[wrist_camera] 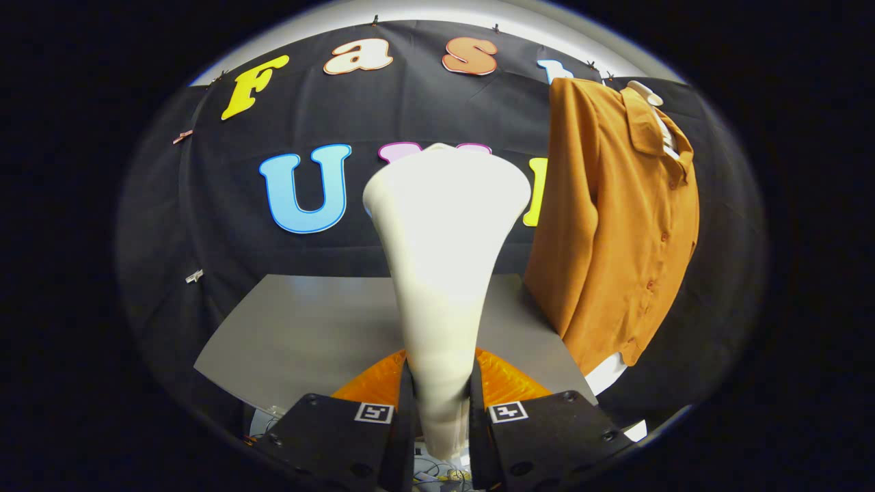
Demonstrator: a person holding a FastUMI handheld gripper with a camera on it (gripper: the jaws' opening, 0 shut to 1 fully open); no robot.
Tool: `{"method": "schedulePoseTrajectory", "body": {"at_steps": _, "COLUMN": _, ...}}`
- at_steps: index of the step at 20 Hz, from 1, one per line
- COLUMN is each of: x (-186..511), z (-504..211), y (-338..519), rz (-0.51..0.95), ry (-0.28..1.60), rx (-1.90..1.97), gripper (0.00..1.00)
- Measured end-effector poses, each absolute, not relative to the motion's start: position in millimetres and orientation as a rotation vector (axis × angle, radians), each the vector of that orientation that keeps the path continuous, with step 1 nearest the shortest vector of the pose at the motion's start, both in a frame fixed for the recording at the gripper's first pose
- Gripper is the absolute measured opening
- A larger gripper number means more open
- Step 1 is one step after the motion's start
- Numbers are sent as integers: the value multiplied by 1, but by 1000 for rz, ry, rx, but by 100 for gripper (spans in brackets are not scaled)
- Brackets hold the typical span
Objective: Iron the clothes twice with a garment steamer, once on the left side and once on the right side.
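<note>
Tongs (441,410) pinch the narrow handle of the white garment steamer (444,260), one finger pressing on each side of it. From that grip the steamer rises upright and flares into a wide head beyond the fingertips. Past the fingers, under the steamer, lies the grey worktop (307,335). Farther off and to the right of the steamer hangs the orange shirt (615,225), buttoned, collar up, on a white hanger in front of the black cloth wall, apart from the steamer head.
</note>
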State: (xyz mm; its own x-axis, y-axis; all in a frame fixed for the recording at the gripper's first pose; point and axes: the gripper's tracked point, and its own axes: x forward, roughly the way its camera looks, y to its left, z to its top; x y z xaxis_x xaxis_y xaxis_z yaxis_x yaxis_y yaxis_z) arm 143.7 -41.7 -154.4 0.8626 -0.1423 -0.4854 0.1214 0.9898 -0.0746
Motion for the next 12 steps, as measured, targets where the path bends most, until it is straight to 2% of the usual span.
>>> {"method": "schedulePoseTrajectory", "body": {"at_steps": 12, "x": 45, "z": -118, "y": -53, "rz": -261, "ry": 434, "rx": 7, "gripper": 35}}
